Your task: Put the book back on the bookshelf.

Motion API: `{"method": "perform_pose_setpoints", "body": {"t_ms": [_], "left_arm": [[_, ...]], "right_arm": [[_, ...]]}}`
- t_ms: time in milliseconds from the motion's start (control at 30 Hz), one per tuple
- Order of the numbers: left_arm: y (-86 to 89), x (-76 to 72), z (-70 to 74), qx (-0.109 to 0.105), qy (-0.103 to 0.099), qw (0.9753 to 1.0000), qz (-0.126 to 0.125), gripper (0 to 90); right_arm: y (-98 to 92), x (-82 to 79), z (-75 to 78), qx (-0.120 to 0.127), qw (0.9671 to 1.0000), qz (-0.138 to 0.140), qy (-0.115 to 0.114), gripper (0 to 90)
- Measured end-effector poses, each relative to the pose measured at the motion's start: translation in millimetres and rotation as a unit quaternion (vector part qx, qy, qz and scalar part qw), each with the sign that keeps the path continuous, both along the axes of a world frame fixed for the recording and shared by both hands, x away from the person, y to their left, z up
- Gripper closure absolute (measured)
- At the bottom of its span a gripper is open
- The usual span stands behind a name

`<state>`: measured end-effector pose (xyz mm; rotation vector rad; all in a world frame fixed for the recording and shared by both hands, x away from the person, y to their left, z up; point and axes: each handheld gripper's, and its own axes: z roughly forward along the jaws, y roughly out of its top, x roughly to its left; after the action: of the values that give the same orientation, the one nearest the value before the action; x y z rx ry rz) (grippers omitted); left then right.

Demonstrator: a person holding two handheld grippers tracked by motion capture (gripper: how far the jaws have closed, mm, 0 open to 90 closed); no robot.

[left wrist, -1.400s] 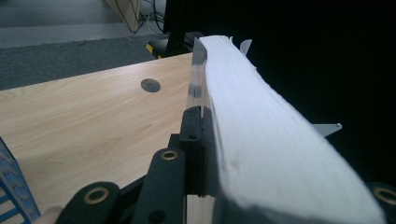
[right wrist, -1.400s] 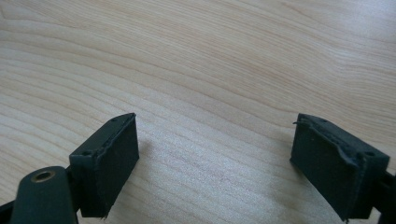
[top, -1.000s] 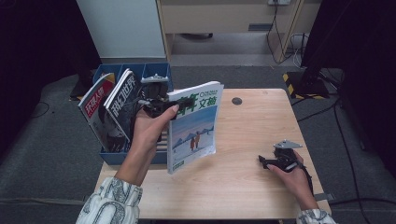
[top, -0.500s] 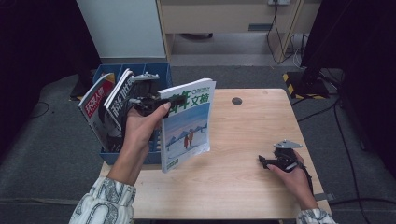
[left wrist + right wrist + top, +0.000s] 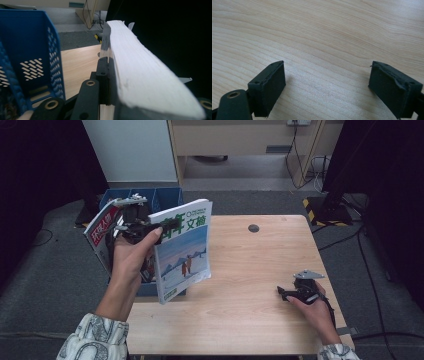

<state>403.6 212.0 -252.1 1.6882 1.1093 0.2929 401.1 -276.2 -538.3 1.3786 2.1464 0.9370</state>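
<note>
My left gripper (image 5: 167, 226) is shut on the top edge of a book (image 5: 182, 251) with a white, green and blue cover, and holds it upright above the table's left edge. In the left gripper view the book's white page block (image 5: 135, 65) runs away from me between the jaws, and my left gripper (image 5: 110, 82) clamps its edge. A blue slotted file crate (image 5: 165, 197) stands beside the table at the left, its wall (image 5: 37, 57) close by the jaws. Low over the wood at the right, my right gripper (image 5: 281, 291) stands open, and my right gripper (image 5: 327, 87) has bare tabletop between its jaws.
A red and white magazine (image 5: 101, 231) stands in the crate behind my left hand. The wooden table (image 5: 260, 270) has a round dark cable hole (image 5: 253, 228) near its far edge. A white cabinet (image 5: 132, 150) and dark equipment stand beyond the table.
My left gripper has carried the book leftward and slightly up, from over the table toward the crate. The right gripper has stayed where it was.
</note>
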Motion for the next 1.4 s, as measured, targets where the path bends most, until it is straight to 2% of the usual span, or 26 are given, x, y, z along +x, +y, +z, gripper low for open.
{"method": "perform_pose_setpoints", "body": {"t_ms": [200,500,967,1200,1400], "left_arm": [[18.9,-5.9,6.5,0.003,-0.004,0.9998,0.017,73.0],[45.4,-12.1,13.5,-0.003,-0.010,0.9990,0.043,72.9],[73.0,-12.9,19.1,-0.009,-0.012,0.9963,0.085,72.9],[78.8,-3.0,20.0,-0.002,-0.012,0.9936,0.112,72.9],[76.2,10.5,17.1,0.006,-0.011,0.9922,0.124,72.9]], "right_arm": [[-0.2,0.1,0.0,-0.001,1.0000,0.001,-0.001,14.0],[-0.1,0.1,-0.1,0.000,1.0000,0.001,-0.001,14.0],[0.0,0.1,-0.1,0.000,1.0000,0.001,-0.001,13.9],[0.0,0.1,-0.1,0.000,1.0000,0.001,-0.001,13.9],[0.0,0.1,-0.1,-0.001,1.0000,0.001,-0.001,13.9]]}}
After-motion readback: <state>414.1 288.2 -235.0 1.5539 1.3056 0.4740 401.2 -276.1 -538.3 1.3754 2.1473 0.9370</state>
